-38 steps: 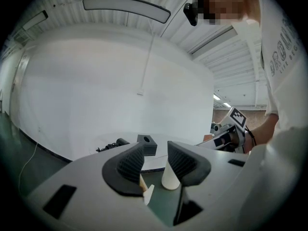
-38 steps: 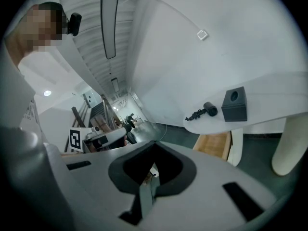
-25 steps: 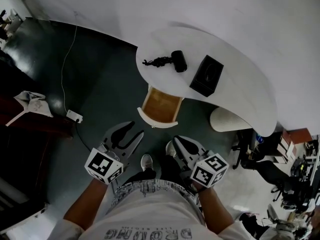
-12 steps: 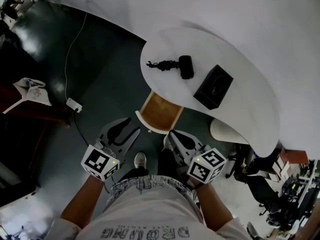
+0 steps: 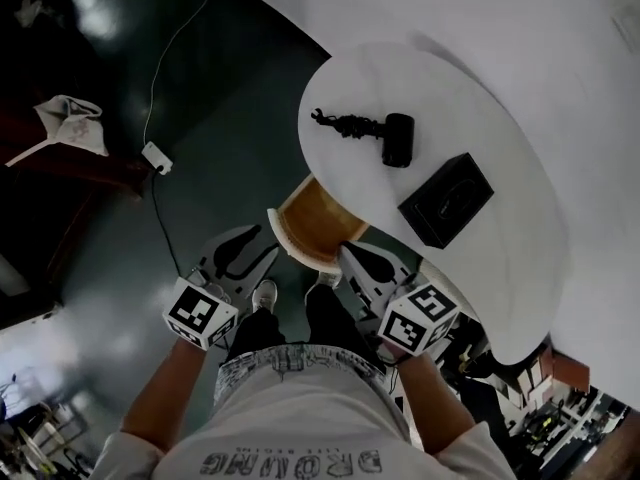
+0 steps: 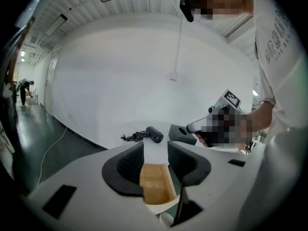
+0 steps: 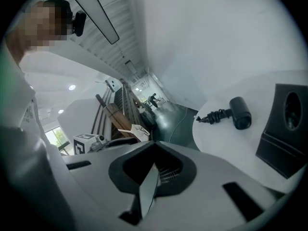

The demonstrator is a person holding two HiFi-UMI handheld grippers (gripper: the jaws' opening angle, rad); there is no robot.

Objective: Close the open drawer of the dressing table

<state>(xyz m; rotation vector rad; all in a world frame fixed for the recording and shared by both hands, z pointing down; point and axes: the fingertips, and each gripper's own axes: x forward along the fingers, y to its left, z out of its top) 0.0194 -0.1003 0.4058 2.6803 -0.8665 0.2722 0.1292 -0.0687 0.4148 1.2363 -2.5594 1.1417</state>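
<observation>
The white curved dressing table [image 5: 360,78] has its drawer [image 5: 315,216] pulled out, its wooden bottom bare and its white curved front [image 5: 290,249] toward me. My left gripper [image 5: 246,258] is open, just left of the drawer front. In the left gripper view the drawer [image 6: 155,189] shows between the jaws of this gripper [image 6: 155,146]. My right gripper [image 5: 358,262] is shut, its tips at the front's right end; whether it touches is unclear. The right gripper view shows its tips [image 7: 154,146] meeting.
A black hair dryer [image 5: 396,140] with a coiled cord and a black box [image 5: 447,200] lie on the tabletop. On the dark floor are a power strip [image 5: 157,157] with a cable and a white cloth [image 5: 72,120]. My shoes [image 5: 265,293] stand below the drawer.
I have stepped closer to the table. Both grippers have moved up to the drawer front, which was well ahead of them a second ago. The drawer stays open.
</observation>
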